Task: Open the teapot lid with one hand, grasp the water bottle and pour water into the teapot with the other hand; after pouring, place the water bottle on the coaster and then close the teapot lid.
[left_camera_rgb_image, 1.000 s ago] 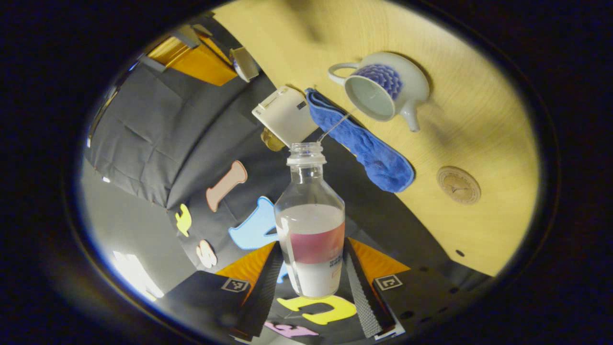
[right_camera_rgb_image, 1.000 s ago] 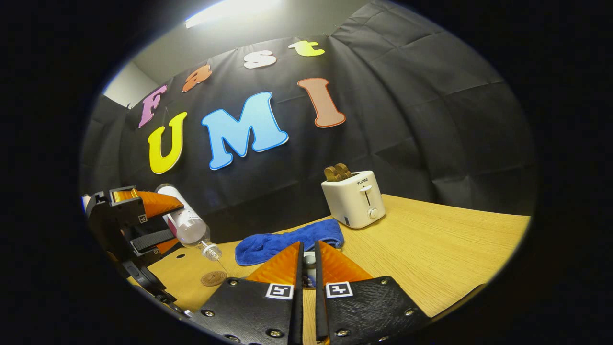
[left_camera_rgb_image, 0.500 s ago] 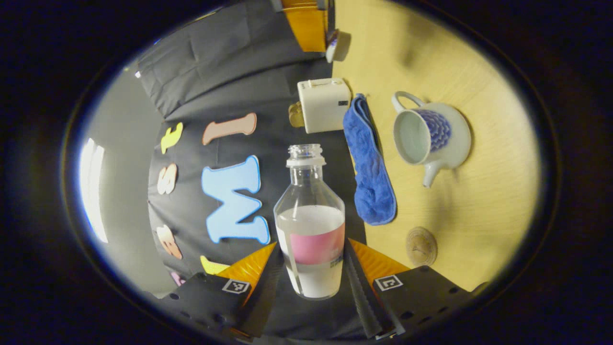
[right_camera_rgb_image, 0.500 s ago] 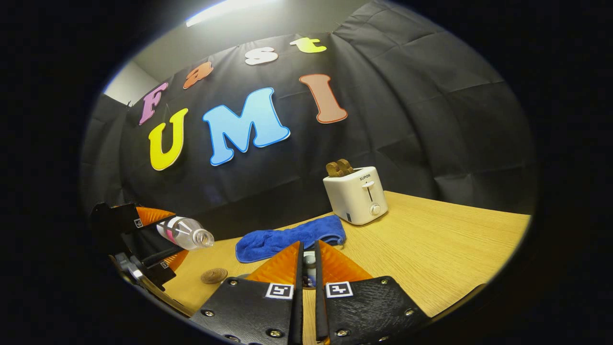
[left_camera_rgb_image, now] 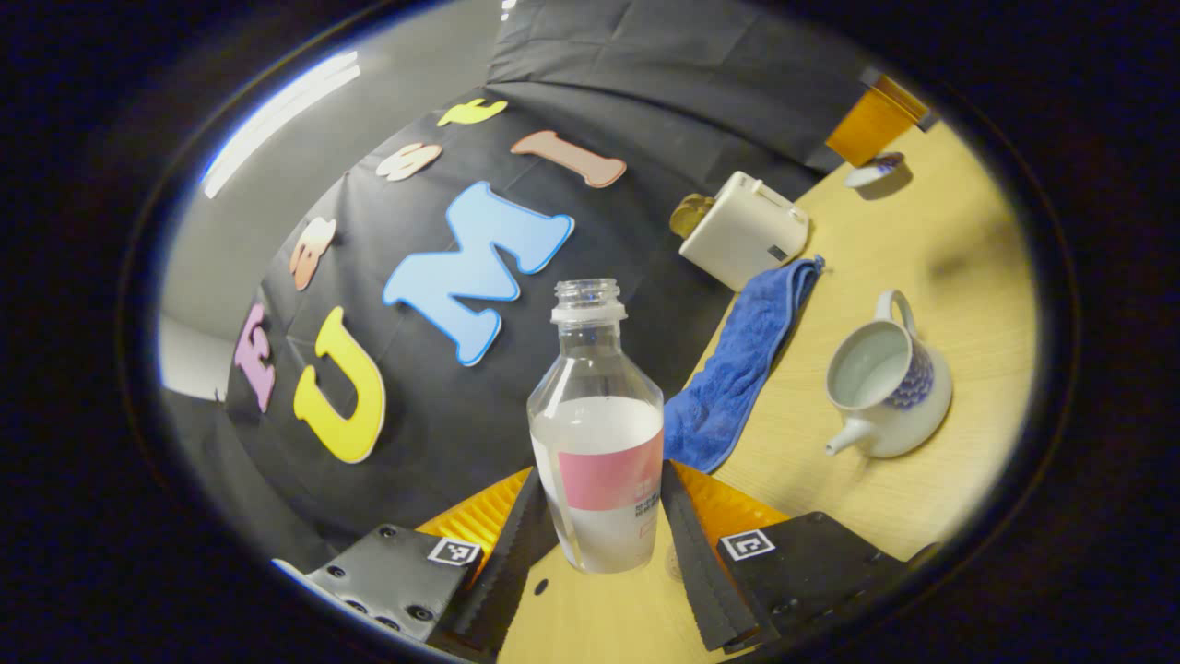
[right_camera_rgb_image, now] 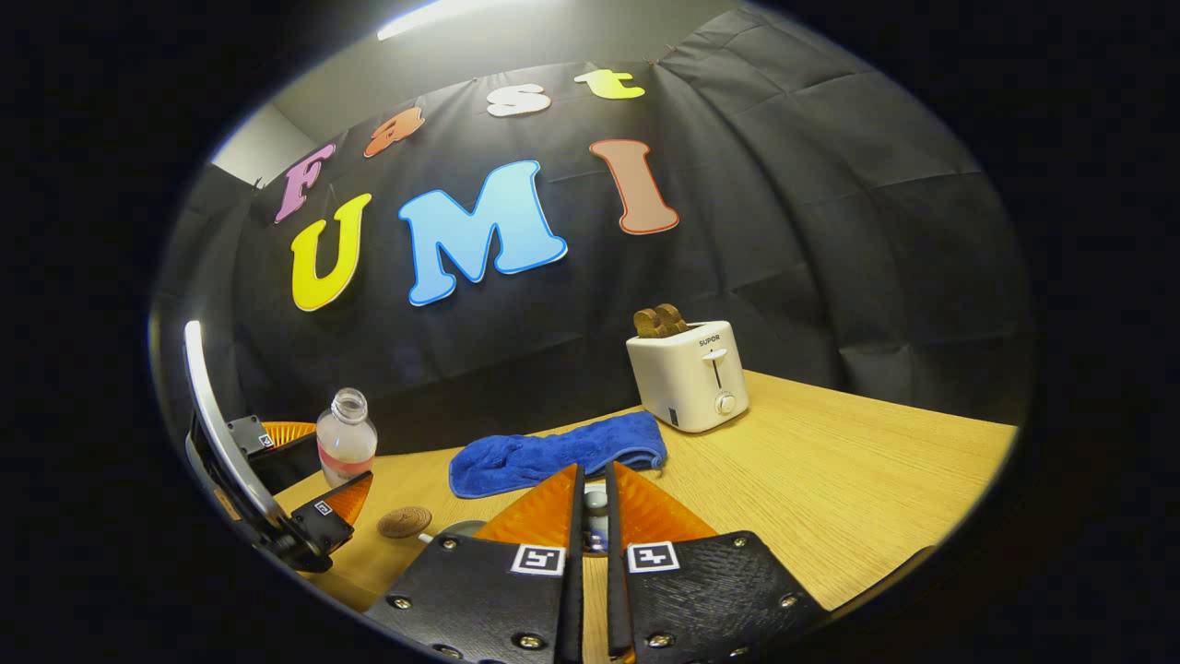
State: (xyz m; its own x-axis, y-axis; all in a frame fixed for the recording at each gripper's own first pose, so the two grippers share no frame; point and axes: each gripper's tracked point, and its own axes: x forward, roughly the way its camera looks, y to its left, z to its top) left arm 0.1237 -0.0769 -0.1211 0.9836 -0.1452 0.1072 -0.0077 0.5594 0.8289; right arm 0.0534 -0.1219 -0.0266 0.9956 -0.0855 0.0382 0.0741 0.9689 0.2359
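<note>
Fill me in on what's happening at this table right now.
A person works two handheld grippers. The left gripper grips an uncapped bottle, upright and about half full, near the coaster. The teapot stands open on the table beside a blue cloth. The right gripper has its jaws nearly together on a small piece, likely the lid. A toaster sits behind.

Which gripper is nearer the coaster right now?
Left. The left gripper holds the bottle just beside the coaster; the right gripper sits farther off, holding the lid.

A wooden table (right_camera_rgb_image: 830, 480) carries a toaster (right_camera_rgb_image: 687, 376), blue cloth (right_camera_rgb_image: 553, 452), coaster (right_camera_rgb_image: 404, 521) and, at three o'clock in the left gripper view, an open teapot (left_camera_rgb_image: 887, 380).
</note>
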